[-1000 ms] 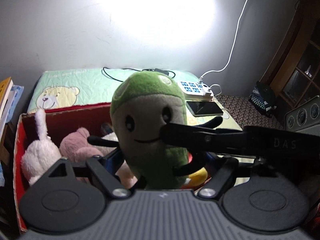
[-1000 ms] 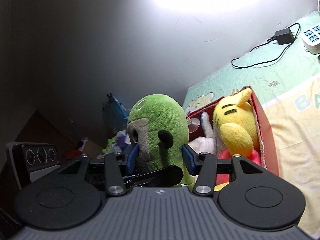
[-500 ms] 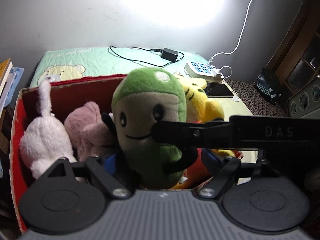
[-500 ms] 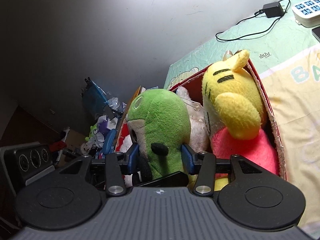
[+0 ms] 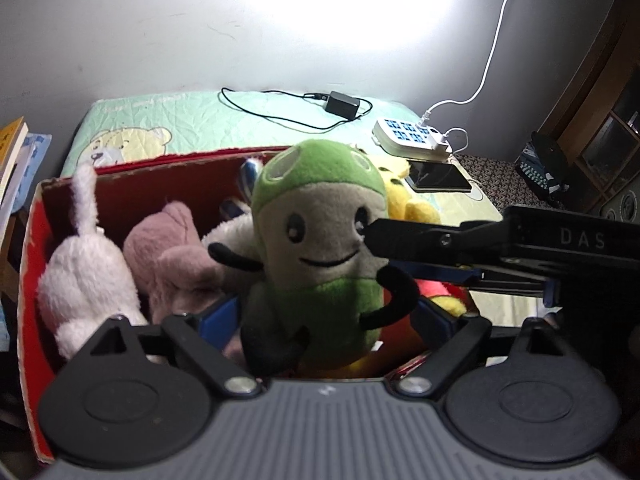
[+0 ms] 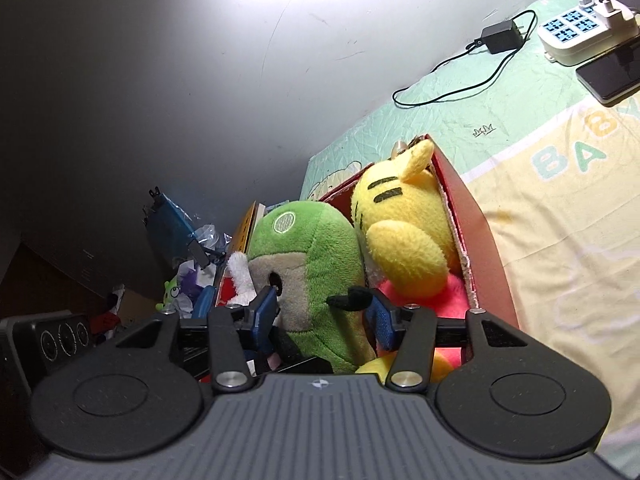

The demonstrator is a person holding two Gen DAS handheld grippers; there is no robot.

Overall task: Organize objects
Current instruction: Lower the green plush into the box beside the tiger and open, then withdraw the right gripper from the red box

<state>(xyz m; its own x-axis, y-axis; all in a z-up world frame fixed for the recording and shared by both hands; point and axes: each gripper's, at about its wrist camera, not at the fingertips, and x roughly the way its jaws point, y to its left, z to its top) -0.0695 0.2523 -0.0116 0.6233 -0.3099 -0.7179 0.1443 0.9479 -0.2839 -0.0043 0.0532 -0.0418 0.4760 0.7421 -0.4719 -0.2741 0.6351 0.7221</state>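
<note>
Left gripper (image 5: 324, 316) jaws just widened off green plush (image 5: 320, 256); right gripper (image 6: 320, 312) jaws clamp it over red box (image 5: 36, 264).

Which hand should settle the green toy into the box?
Right, probably: the right gripper clamps the green toy over the red box; the left gripper has just been opening its jaws, the toy loose between them.
</note>
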